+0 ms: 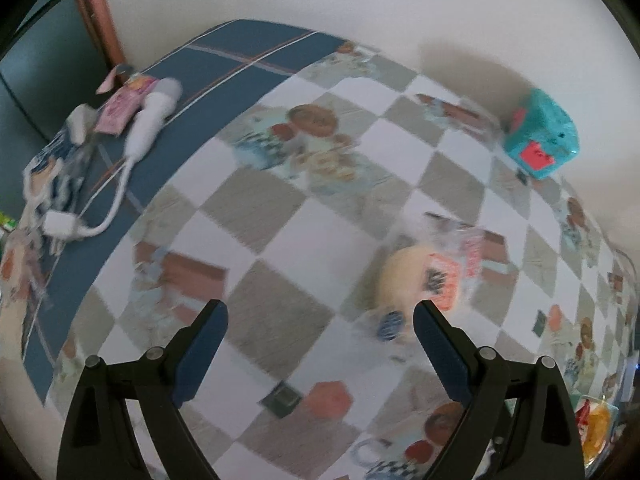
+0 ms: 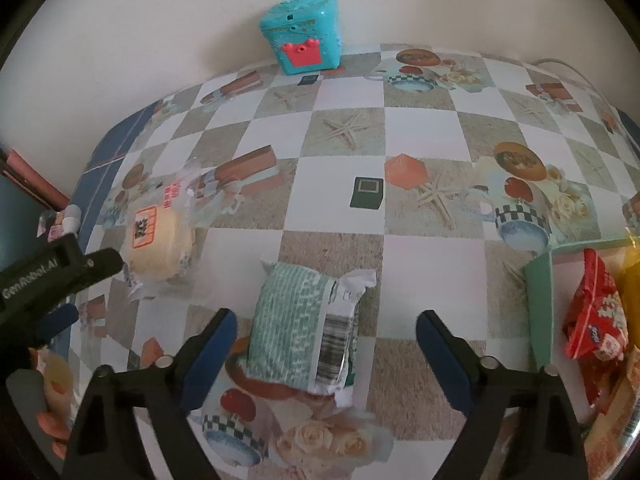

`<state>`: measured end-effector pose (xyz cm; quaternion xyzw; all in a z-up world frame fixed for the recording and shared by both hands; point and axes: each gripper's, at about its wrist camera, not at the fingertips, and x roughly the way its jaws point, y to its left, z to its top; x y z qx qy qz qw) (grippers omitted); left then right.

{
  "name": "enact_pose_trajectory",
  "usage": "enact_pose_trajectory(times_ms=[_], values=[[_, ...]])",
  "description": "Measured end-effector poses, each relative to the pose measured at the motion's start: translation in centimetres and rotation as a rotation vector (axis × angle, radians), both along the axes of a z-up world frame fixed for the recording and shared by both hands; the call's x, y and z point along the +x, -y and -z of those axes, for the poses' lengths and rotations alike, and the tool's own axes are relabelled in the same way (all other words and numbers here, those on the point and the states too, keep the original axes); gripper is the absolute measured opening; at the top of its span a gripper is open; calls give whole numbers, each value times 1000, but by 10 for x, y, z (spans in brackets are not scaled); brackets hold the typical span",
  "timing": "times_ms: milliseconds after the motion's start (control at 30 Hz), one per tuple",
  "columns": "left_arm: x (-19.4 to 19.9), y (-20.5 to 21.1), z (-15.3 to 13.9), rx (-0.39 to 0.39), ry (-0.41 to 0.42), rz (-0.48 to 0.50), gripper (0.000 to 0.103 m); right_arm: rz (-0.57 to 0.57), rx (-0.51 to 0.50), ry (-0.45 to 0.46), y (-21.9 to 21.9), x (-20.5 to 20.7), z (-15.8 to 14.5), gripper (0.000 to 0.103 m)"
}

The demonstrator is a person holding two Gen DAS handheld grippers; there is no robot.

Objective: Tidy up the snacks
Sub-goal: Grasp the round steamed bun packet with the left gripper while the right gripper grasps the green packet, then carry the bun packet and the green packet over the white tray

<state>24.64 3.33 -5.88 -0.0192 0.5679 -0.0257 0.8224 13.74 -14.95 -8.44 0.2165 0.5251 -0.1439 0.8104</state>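
A pale yellow bun in clear wrap (image 2: 158,240) lies on the patterned table at the left; in the blurred left wrist view the bun (image 1: 416,280) sits just beyond my right fingertip. My left gripper (image 1: 320,320) is open and empty; its body (image 2: 52,276) shows in the right wrist view. A green-and-white wrapped snack (image 2: 304,328) lies between the open fingers of my right gripper (image 2: 326,330), which is empty. A green box (image 2: 540,304) at the right holds a red snack bag (image 2: 596,312) and a yellow pack (image 2: 630,284).
A turquoise toy box (image 2: 304,34) stands at the back by the wall, also in the left wrist view (image 1: 540,132). A white corded device (image 1: 148,120) and pink packets (image 1: 124,104) lie on the blue cloth at the far left. The green box's contents show at lower right (image 1: 596,424).
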Motion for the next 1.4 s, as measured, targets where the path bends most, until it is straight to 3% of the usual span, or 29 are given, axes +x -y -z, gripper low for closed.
enact_pose_trajectory(times_ms=[167, 333, 600, 667, 733, 900, 1200, 1400], values=[[1, 28, 4, -47, 24, 89, 94, 1, -1, 10, 4, 5, 5, 90], [1, 47, 11, -28, 63, 132, 94, -6, -20, 17, 6, 8, 7, 88], [3, 58, 23, 1, 74, 145, 93, -17, -5, 38, 6, 9, 5, 69], [1, 60, 23, 16, 79, 153, 91, -18, 0, 40, 5, 9, 4, 66], [0, 62, 23, 26, 82, 159, 74, -20, 4, 41, 5, 8, 4, 65], [-2, 65, 23, 51, 85, 165, 57, -19, 17, 40, 6, 7, 3, 59], [-7, 61, 16, 95, 20, 124, 55, -19, 17, 21, 7, 0, -4, 53], [-19, 55, -5, 85, 6, 98, 55, -19, -6, 25, 8, -11, -26, 53]])
